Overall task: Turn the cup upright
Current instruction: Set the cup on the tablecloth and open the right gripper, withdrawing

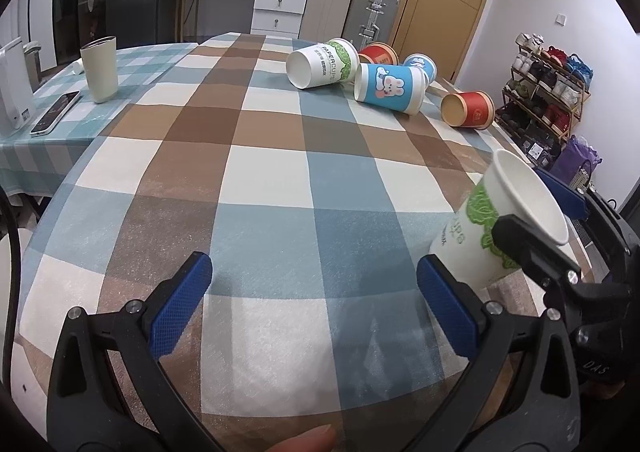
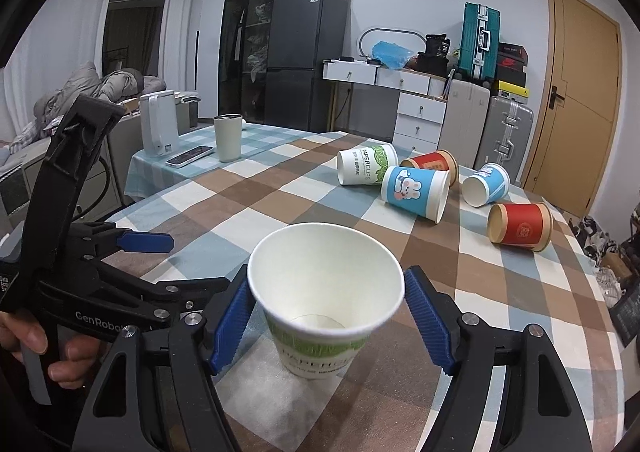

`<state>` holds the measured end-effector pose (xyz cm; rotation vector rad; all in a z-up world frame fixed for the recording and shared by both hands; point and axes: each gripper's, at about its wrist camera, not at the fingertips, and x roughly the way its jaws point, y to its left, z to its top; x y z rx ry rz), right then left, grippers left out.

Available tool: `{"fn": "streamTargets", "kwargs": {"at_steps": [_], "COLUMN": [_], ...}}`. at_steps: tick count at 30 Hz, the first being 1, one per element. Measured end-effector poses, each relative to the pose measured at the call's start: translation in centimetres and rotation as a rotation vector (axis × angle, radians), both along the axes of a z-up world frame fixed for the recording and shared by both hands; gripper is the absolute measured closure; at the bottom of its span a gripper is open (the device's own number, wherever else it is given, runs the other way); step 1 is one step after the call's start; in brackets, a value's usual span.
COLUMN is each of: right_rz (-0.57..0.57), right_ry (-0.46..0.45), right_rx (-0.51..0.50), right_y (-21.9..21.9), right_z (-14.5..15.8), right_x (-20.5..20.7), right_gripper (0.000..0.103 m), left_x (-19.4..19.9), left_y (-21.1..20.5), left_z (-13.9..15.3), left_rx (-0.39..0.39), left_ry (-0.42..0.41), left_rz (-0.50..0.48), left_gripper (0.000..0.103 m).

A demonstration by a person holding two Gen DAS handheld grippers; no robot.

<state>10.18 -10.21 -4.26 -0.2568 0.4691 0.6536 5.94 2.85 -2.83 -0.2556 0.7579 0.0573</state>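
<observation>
A white paper cup with a green print (image 2: 320,300) stands upright on the checked tablecloth, between the blue pads of my right gripper (image 2: 326,322). The pads stand close beside the cup's wall, and a small gap shows on the right side. The same cup shows in the left wrist view (image 1: 500,220), at the right, with the right gripper's fingers around it. My left gripper (image 1: 316,308) is open and empty, low over the tablecloth, left of that cup.
Several paper cups lie on their sides at the far right of the table: a white one (image 1: 320,62), a blue rabbit one (image 1: 390,88), red ones (image 1: 468,110). A steel tumbler (image 1: 100,68), a phone (image 1: 56,112) and a white kettle (image 2: 158,124) stand at the left.
</observation>
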Motion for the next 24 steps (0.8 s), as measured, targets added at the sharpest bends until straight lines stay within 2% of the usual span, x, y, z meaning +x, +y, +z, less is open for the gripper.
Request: {"fn": "streamTargets", "kwargs": {"at_steps": [6,11,16,24], "right_rz": [0.016,0.021,0.016,-0.008], "right_ry": [-0.005,0.012,0.047,0.034], "right_rx": [0.034,0.101,0.185,0.254], "right_y": [-0.8,-2.5,-4.5,-6.8], "right_z": [0.5,1.2,1.3,0.8], "right_x": [-0.2,-0.1,0.1,-0.3], "right_gripper": [0.015,0.001,0.0,0.0], "left_x": [-0.4,-1.0,-1.6,-3.0], "left_y": [-0.2,-0.6,-1.0,-2.0], "left_z": [0.3,1.0,1.6,2.2], "left_rx": [-0.002,0.009,0.023,0.051], "left_ry": [-0.021,-0.065,-0.108,-0.177], "left_rz": [-0.009,-0.021,-0.031,-0.066], "left_gripper": [0.001,0.001,0.001,0.001]}}
